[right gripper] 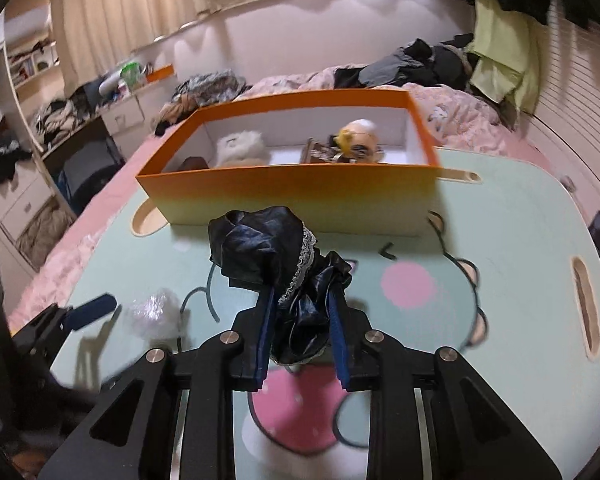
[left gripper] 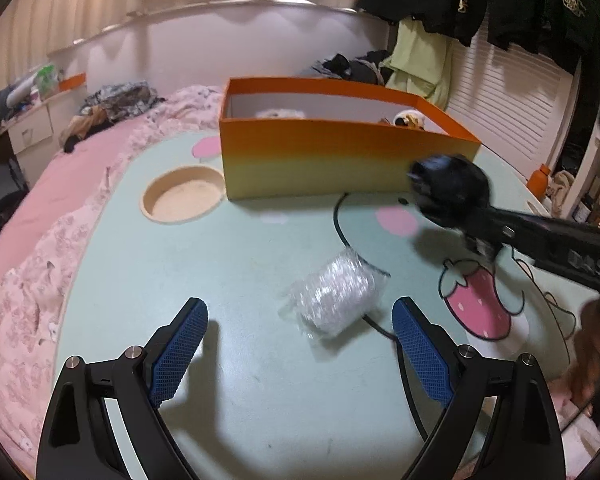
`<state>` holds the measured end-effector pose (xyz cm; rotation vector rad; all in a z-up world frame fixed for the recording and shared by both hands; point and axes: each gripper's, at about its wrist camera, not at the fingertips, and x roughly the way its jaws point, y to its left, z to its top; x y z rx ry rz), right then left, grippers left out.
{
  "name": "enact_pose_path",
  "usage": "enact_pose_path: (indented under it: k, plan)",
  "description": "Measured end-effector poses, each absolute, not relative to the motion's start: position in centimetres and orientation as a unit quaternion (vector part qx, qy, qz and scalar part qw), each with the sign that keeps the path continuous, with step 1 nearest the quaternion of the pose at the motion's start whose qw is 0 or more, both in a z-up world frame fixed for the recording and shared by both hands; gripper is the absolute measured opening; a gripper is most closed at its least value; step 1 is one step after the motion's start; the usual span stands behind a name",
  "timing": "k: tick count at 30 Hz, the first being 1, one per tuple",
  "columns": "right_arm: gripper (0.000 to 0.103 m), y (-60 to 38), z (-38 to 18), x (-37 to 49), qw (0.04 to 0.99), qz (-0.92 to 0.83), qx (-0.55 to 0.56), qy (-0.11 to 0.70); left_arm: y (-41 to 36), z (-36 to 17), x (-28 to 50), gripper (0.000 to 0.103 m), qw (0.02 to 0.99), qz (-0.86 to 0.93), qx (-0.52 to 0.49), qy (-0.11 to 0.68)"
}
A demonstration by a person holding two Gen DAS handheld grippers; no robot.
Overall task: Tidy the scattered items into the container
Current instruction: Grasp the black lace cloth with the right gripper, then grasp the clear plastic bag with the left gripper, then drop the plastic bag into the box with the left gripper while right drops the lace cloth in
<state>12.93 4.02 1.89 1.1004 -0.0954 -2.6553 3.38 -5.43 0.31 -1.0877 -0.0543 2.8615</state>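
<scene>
An open orange box [left gripper: 340,160] stands at the far side of a mint lap table [left gripper: 240,260]; it also shows in the right wrist view [right gripper: 292,196], holding a white fluffy item [right gripper: 240,148] and a doll head [right gripper: 360,140]. My right gripper [right gripper: 302,292] is shut on a black satin cloth with lace trim [right gripper: 268,252], held above the table in front of the box; the cloth shows blurred in the left wrist view [left gripper: 448,188]. My left gripper [left gripper: 300,312] is open, just short of a clear bubble-wrap bundle [left gripper: 336,296], which the right wrist view [right gripper: 156,312] shows too.
The table lies on a pink bed [left gripper: 60,208] with clothes piled at its far end [right gripper: 420,60]. A round cup recess [left gripper: 184,196] sits left of the box. A slot handle [right gripper: 586,312] is at the table's right edge. Drawers and shelves [right gripper: 32,128] stand left.
</scene>
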Motion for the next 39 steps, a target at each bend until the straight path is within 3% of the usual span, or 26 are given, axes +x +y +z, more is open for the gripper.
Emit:
enact_pose_path:
  k: [3, 5, 8, 9, 14, 20, 26, 33, 37, 39]
  plan:
    - [0.027, 4.7, 1.8, 13.7, 0.128, -0.917, 0.376, -0.044, -5.2, 0.4, 2.8, 0.092, 0.048, 0.929, -0.368, -0.017]
    - [0.027, 4.9, 1.6, 13.7, 0.126, -0.916, 0.378, -0.051, -5.0, 0.4, 2.5, 0.081, 0.055, 0.927, -0.371, -0.016]
    - [0.027, 5.2, 1.4, 13.4, 0.124, -0.914, 0.382, -0.061, -4.8, 0.3, 2.6, 0.040, 0.075, 0.927, -0.366, -0.013]
    - [0.027, 5.2, 1.4, 13.5, 0.124, -0.913, 0.383, -0.063, -4.6, 0.3, 2.7, 0.036, 0.081, 0.927, -0.365, -0.006]
    - [0.027, 5.4, 1.5, 13.6, 0.122, -0.915, 0.379, -0.065, -4.4, 1.1, 3.1, 0.035, 0.109, 0.927, -0.358, 0.001]
    - [0.027, 5.2, 3.1, 12.8, 0.129, -0.920, 0.366, -0.058, -4.6, 6.0, 1.8, 0.035, 0.117, 0.943, -0.313, -0.012]
    - [0.027, 4.5, 6.4, 9.9, 0.131, -0.930, 0.340, -0.053, -4.9, 9.3, -3.2, 0.035, 0.110, 0.948, -0.298, -0.029]
    - [0.030, 3.9, 6.9, 2.8, 0.108, -0.919, 0.377, -0.048, -4.2, 8.7, -10.2, 0.036, 0.078, 0.938, -0.338, -0.011]
    - [0.037, 3.7, 6.2, 0.7, 0.082, -0.916, 0.390, -0.045, -4.3, 8.5, -11.5, 0.063, 0.061, 0.935, -0.350, -0.003]
    - [0.046, 3.7, 6.1, 0.6, 0.065, -0.917, 0.392, -0.039, -4.5, 8.7, -10.9, 0.066, 0.062, 0.938, -0.341, -0.002]
